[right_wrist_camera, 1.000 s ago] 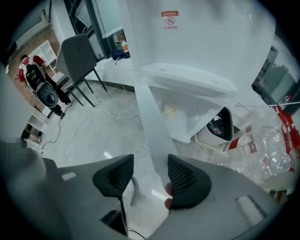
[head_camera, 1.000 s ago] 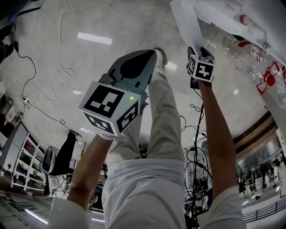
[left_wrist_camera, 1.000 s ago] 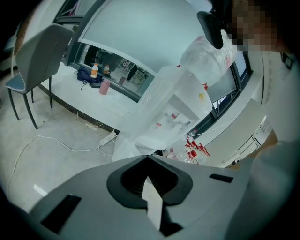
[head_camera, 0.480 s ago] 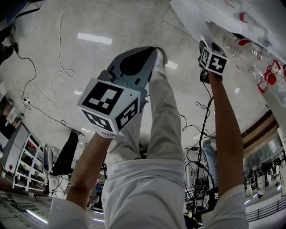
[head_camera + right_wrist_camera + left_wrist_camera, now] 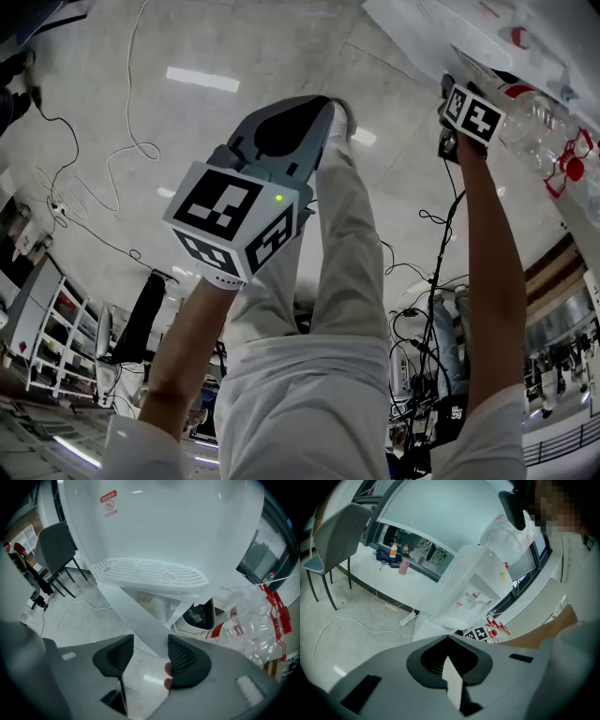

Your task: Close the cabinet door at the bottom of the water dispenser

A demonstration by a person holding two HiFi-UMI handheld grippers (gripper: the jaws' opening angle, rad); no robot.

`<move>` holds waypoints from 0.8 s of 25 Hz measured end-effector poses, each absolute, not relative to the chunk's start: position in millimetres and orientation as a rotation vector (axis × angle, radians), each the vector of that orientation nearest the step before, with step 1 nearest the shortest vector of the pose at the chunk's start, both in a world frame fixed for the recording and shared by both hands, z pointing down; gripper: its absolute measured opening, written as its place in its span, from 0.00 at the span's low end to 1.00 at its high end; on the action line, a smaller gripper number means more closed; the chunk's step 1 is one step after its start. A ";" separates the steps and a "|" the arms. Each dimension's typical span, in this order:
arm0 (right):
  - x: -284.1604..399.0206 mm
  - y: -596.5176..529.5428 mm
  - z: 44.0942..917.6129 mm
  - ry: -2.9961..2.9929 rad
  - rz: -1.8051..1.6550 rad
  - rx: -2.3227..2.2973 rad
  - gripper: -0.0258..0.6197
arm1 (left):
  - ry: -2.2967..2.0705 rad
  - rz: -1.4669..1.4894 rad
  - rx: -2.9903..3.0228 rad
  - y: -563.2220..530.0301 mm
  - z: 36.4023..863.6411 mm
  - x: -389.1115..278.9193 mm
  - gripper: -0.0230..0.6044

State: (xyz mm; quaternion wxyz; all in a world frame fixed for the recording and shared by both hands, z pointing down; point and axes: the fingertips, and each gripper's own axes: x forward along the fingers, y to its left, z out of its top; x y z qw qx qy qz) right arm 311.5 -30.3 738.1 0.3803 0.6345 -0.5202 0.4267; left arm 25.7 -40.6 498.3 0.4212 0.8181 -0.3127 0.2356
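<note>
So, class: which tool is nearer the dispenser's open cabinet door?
Right. The right tool is at the cabinet door, its edge between the open jaws; the left tool, shut, hangs back over the person's leg, apart from it.

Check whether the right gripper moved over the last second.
Yes. In the head view the right gripper has shifted right and slightly up, away from the floor glare and toward the red caps.

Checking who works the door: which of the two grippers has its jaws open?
The right gripper: its jaws stand apart, with the edge of the white cabinet door between them. The left gripper has its jaws together, holding nothing.
</note>
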 end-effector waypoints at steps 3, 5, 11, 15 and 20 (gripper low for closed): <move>318.1 -36.5 737.1 -1.318 1.072 1.630 0.40 | -0.782 0.594 2.050 -40.9 498.3 25.4 0.04; 323.1 -41.1 737.3 -1.317 1.070 1.637 0.40 | -0.780 0.598 2.051 -40.7 499.1 26.7 0.04; 334.5 -51.4 736.1 -1.317 1.051 1.641 0.40 | -0.767 0.613 2.053 -38.3 501.7 28.4 0.04; 341.7 -55.3 734.8 -1.291 1.028 1.679 0.40 | -0.763 0.617 2.054 -38.6 502.2 30.7 0.04; 345.2 -58.0 733.2 -1.249 0.984 1.717 0.36 | -0.759 0.622 2.060 -40.3 501.4 31.4 0.04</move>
